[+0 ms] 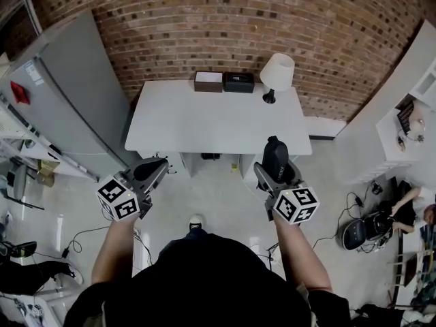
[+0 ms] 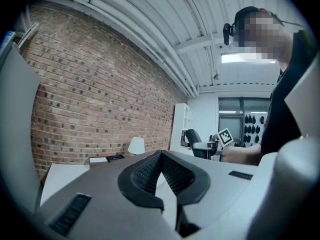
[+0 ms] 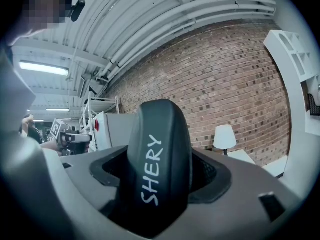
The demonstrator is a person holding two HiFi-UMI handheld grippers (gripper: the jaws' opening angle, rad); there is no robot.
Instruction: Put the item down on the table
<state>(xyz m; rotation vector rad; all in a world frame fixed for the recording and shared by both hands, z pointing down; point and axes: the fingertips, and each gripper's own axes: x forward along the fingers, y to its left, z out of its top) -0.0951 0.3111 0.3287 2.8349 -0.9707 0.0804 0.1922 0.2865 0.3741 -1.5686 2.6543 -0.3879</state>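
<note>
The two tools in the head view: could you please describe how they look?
Both the left tool and the right tool have smooth grey bodies with black ribbed pads lining the jaws. Each carries a white cube printed with black square markers. The person wears a dark top.

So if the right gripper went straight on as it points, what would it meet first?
Likely the brick wall, passing above the white table left of the lamp; its height is unclear.

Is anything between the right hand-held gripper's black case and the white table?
Nothing visible blocks the black case. The white table is bare on its near side; the brown box, black box and white lamp stand along its far edge.
</note>
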